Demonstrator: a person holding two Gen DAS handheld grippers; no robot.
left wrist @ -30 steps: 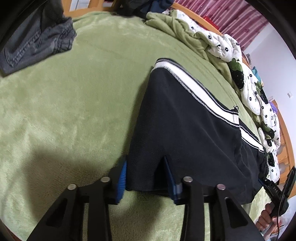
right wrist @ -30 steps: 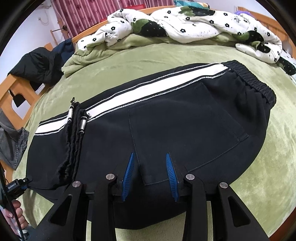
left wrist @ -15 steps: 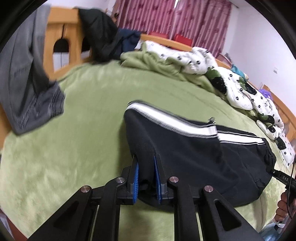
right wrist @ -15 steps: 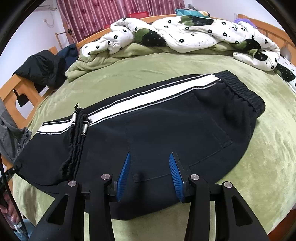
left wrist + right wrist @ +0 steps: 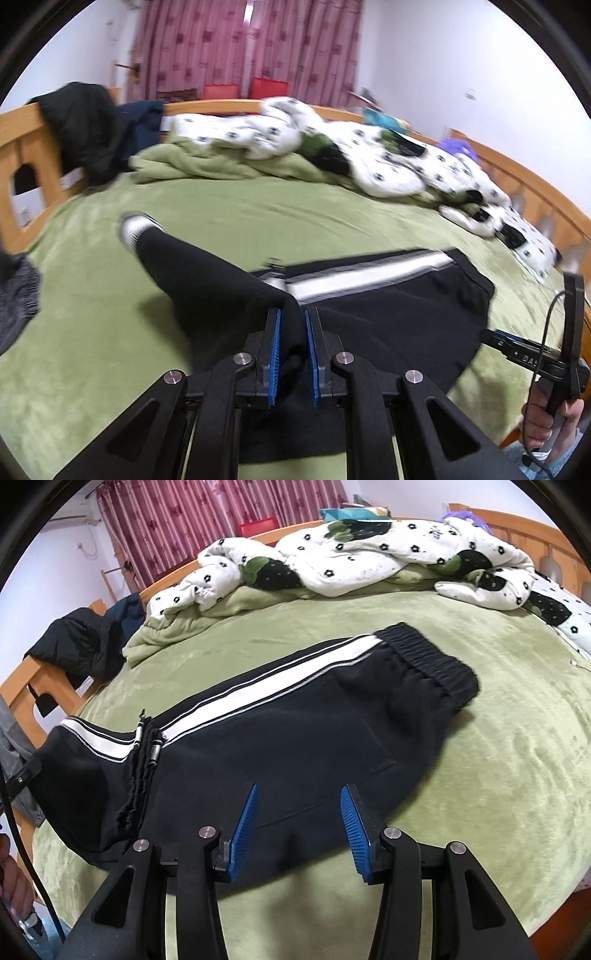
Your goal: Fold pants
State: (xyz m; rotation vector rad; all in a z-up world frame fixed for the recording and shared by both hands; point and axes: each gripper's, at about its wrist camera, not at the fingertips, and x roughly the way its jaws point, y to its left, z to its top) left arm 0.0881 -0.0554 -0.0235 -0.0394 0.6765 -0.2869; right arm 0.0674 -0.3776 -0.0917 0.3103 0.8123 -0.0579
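Black pants (image 5: 295,731) with a white side stripe lie across the green bed, elastic waistband (image 5: 432,661) to the right. My left gripper (image 5: 293,317) is shut on a bunch of the black fabric and holds that end raised off the bed; the lifted cloth (image 5: 207,280) slopes back down to a striped corner (image 5: 133,229). My right gripper (image 5: 299,790) hovers over the pants' near edge with its jaws opening; black cloth lies under them, and neither of the blue pads (image 5: 243,823) presses on it. The drawstring ends (image 5: 146,742) lie at the left.
A white flowered quilt (image 5: 369,554) and a bunched green blanket (image 5: 177,627) fill the far side of the bed. A wooden bed frame (image 5: 22,147) carries a dark jacket (image 5: 85,133). Grey jeans (image 5: 14,295) lie at the left. A person's hand (image 5: 554,417) shows lower right.
The left gripper's jaws closed on the pants' end, then lifted and carried it toward the waistband side. The right gripper's jaws widened and it drew back toward the near edge.
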